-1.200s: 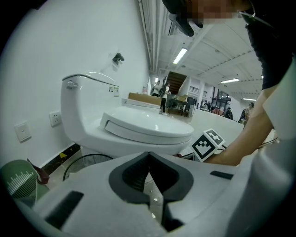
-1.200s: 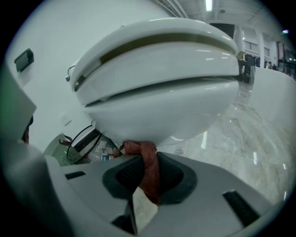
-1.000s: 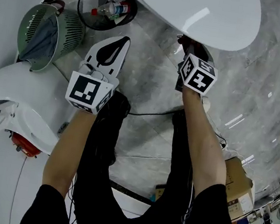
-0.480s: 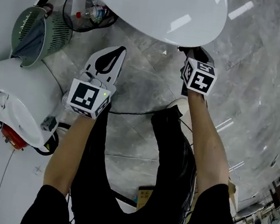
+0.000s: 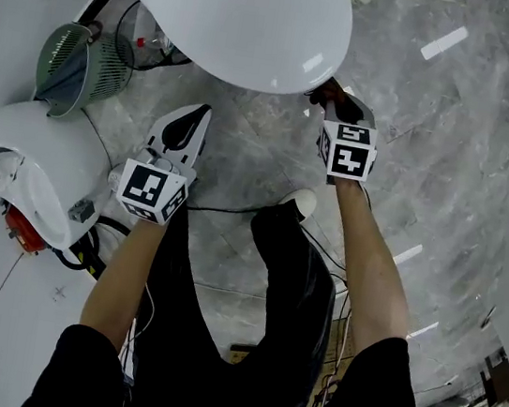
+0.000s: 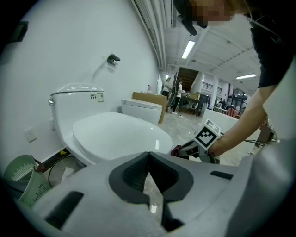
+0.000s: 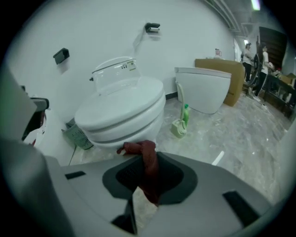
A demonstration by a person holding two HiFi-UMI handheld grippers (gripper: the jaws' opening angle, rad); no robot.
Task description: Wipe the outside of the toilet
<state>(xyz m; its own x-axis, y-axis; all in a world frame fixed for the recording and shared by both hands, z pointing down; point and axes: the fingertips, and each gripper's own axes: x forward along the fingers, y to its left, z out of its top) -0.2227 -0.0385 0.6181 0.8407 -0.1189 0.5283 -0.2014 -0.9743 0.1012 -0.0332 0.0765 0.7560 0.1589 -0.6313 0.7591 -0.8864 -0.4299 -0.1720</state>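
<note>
A green slatted plastic basket (image 5: 76, 67) and a black wire waste bin (image 5: 151, 40) crowded the floor by the wall, left of the white ceramic toilet (image 5: 235, 15). The left gripper (image 6: 149, 157) hung short of the bowl, jaws together on nothing. The right gripper (image 7: 147, 161) had its jaws clamped on a dark red cloth (image 7: 138, 148), which touched the bowl's glossy front edge. Open grey marble floor (image 5: 454, 133) lay to the right.

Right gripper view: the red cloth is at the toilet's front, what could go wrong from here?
Only a small bunch of the red cloth pokes past the jaws of the right gripper, so bare plastic may scrape the toilet. A black cable lies by the person's shoe; it might snag.
</note>
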